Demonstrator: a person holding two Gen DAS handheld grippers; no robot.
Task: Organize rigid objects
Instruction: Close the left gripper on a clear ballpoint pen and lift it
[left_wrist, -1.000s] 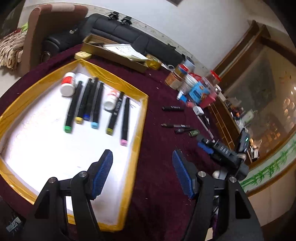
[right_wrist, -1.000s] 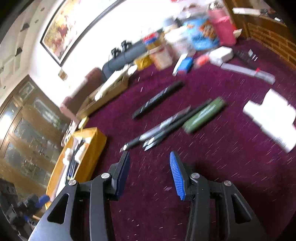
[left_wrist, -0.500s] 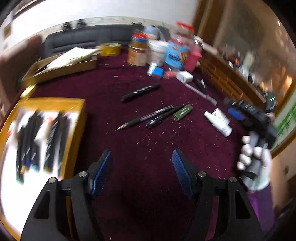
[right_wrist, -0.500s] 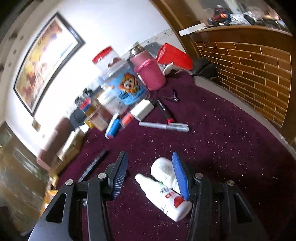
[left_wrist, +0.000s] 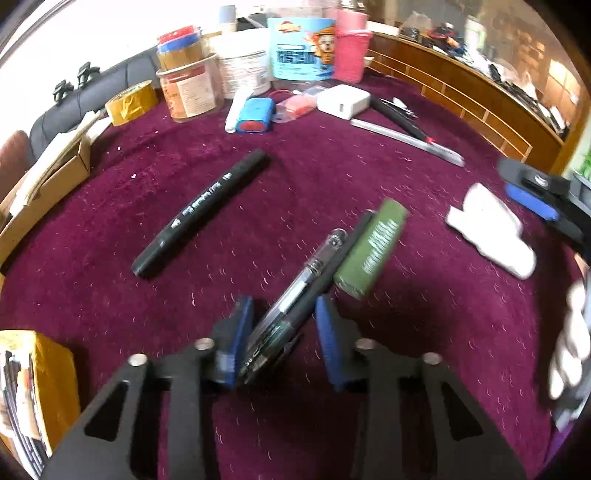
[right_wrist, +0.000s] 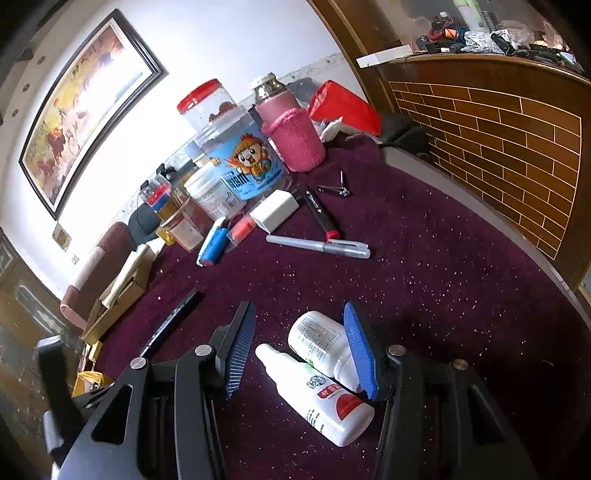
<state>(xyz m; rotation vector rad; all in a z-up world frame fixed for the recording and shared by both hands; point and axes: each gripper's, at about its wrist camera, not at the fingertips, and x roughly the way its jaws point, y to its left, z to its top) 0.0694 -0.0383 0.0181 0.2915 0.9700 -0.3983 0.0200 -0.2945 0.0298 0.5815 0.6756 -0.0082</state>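
Lying on the maroon tablecloth (left_wrist: 424, 155), two pens — a clear pen (left_wrist: 295, 291) and a dark pen (left_wrist: 314, 295) pressed against it — are straddled by the left gripper (left_wrist: 282, 325), whose jaws are closing around them; whether the blue pads already press on the barrels cannot be told. A green cylinder (left_wrist: 373, 249) is seen just beside the pens at two o'clock, touching the dark one. A black marker (left_wrist: 201, 212) lies well apart at ten o'clock, and two white bottles (left_wrist: 487, 229) are blurred at three o'clock, near the right gripper's fingers (left_wrist: 532, 201).

From the right wrist, the right gripper (right_wrist: 299, 350) is held open around the white bottles: the stubby one (right_wrist: 325, 343) rests against the right-hand pad, the red-labelled one (right_wrist: 314, 395) lies between the jaws, clear of the left-hand pad. At twelve o'clock a silver pen (right_wrist: 317, 246) and a white adapter (right_wrist: 274, 213) are set before a cluster of jars (right_wrist: 243, 162).
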